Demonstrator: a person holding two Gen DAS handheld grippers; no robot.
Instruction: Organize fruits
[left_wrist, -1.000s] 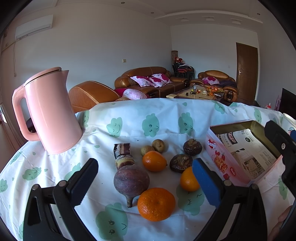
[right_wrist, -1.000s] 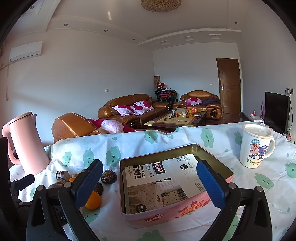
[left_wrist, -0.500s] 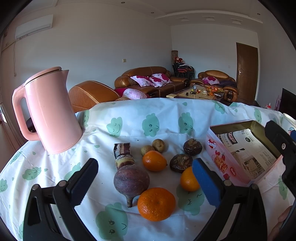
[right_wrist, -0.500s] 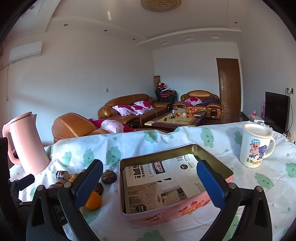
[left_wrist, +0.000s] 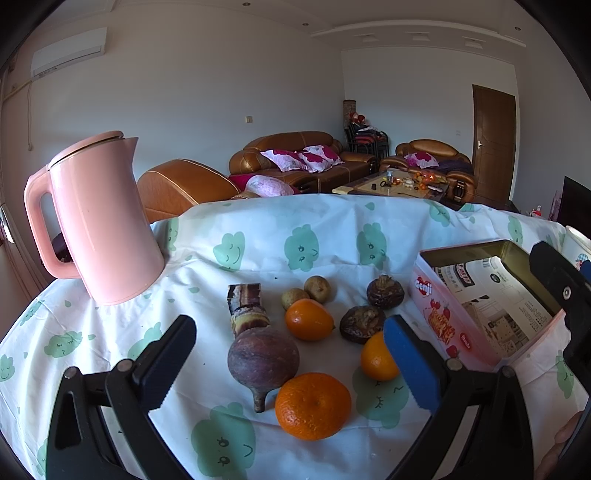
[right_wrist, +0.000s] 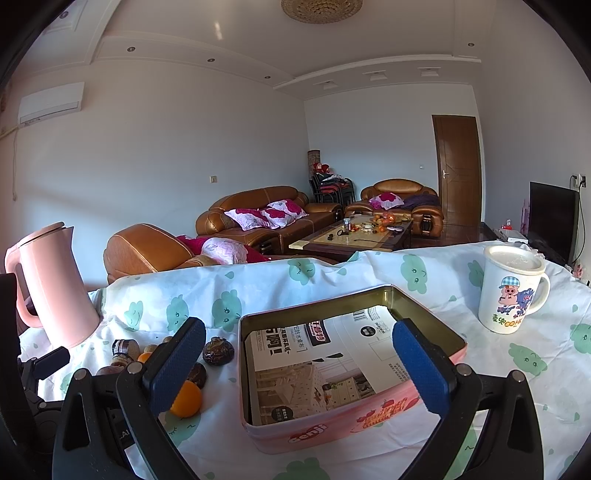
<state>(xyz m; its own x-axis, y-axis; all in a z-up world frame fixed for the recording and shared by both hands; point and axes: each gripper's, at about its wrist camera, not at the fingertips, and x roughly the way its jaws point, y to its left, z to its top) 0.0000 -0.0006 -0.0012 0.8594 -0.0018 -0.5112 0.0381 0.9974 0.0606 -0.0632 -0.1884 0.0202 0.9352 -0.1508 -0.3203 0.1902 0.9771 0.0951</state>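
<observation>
Fingers of both the left gripper and right gripper gape wide, empty; glossy oranges lie between the left pair, one half-hidden behind its blue pad

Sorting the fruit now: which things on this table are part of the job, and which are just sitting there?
Job:
oranges
purple round fruit
small brown fruits
dark water chestnuts
sugarcane piece
pink tin

Just there:
pink kettle
lidded cartoon mug
</observation>
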